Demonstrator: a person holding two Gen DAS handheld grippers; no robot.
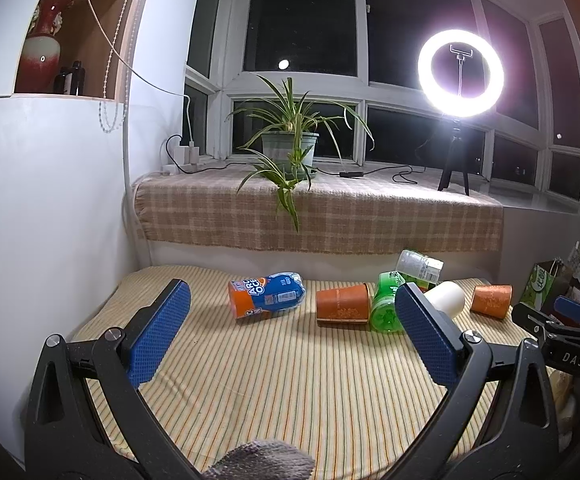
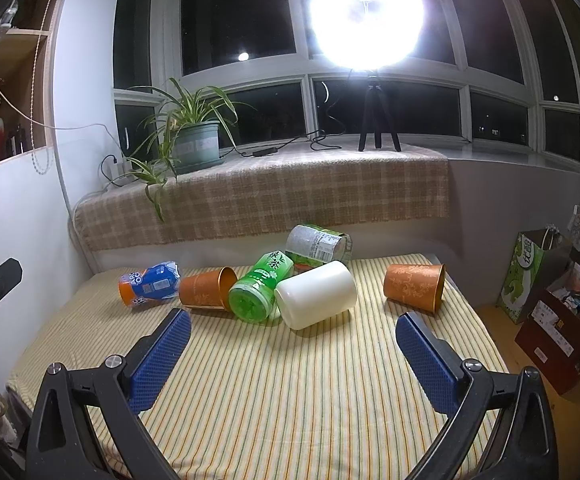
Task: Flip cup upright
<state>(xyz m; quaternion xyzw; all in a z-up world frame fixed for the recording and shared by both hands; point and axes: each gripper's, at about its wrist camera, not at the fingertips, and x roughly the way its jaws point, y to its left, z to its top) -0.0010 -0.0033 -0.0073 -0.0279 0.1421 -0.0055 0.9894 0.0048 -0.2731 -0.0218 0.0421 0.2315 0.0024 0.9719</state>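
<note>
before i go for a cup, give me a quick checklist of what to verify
1. Right hand-held gripper open and holding nothing: ok.
2. Left hand-held gripper open and holding nothing: ok.
3. Cups already upright: not ok; the white cup, the left orange cup and the right orange cup all lie on their sides.
4. Right orange cup apart from the others: ok.
5. White cup free of neighbours: not ok; the green bottle lies against it.
6. Cups empty: cannot tell.

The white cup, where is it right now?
The white cup lies on its side mid-table in the right wrist view, against the green tea bottle on its left, with an orange cup apart to its right.
</note>
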